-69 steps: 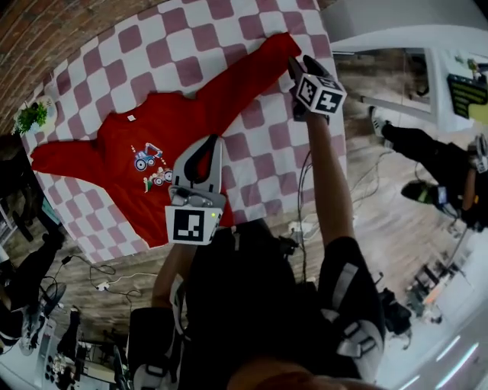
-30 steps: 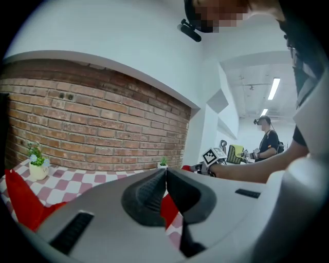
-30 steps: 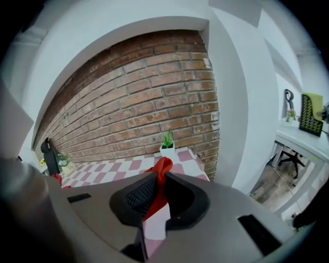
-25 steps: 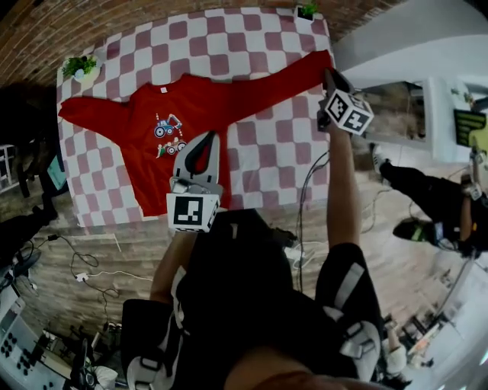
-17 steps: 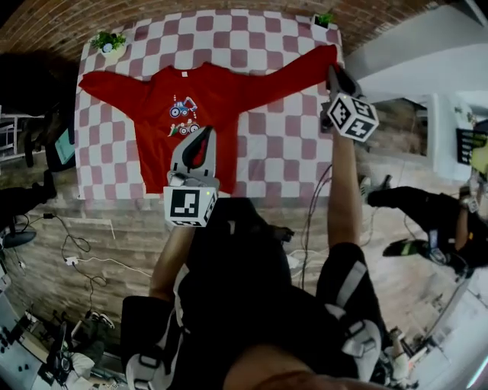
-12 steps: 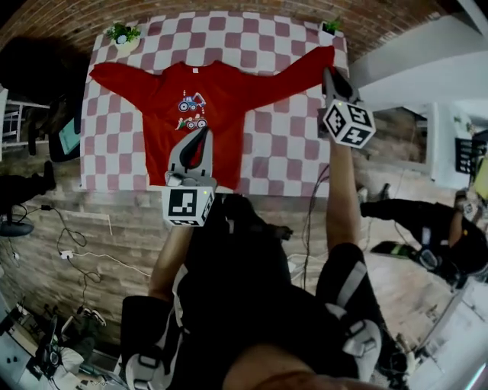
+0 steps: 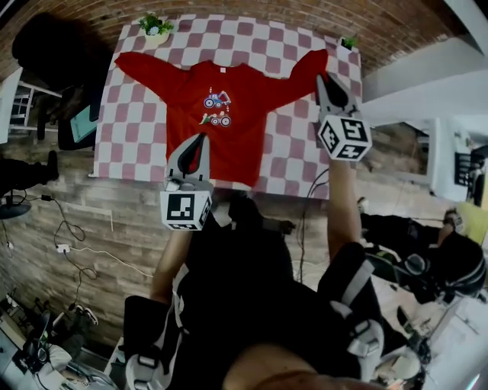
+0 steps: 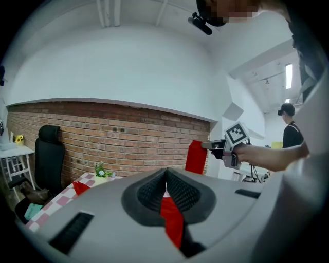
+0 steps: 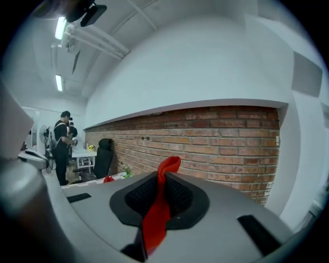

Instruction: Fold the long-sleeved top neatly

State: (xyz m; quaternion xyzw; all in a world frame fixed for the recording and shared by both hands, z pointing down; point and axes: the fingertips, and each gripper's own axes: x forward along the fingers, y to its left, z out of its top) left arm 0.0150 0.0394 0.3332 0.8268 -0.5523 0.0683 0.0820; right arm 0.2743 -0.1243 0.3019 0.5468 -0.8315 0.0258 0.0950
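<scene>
Upper centre of the head view: red long-sleeved top (image 7: 229, 126), spread print-up on checkered table (image 7: 297, 152). Left gripper (image 7: 200, 140): jaws closed, pinching fabric near the hem. Right gripper (image 7: 322, 78): jaws clamped on the sleeve end. Handling, judged: light, limp, sags between grips; best taken at cuffs, hem, shoulders.

Red top (image 7: 229, 114), pink-and-white checked tablecloth (image 7: 297, 145)

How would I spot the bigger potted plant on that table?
Find the checked table by the brick wall. At its far left corner, past the red top's free sleeve, stands the plant in a pale pot, leafier than the tiny one far right.
</scene>
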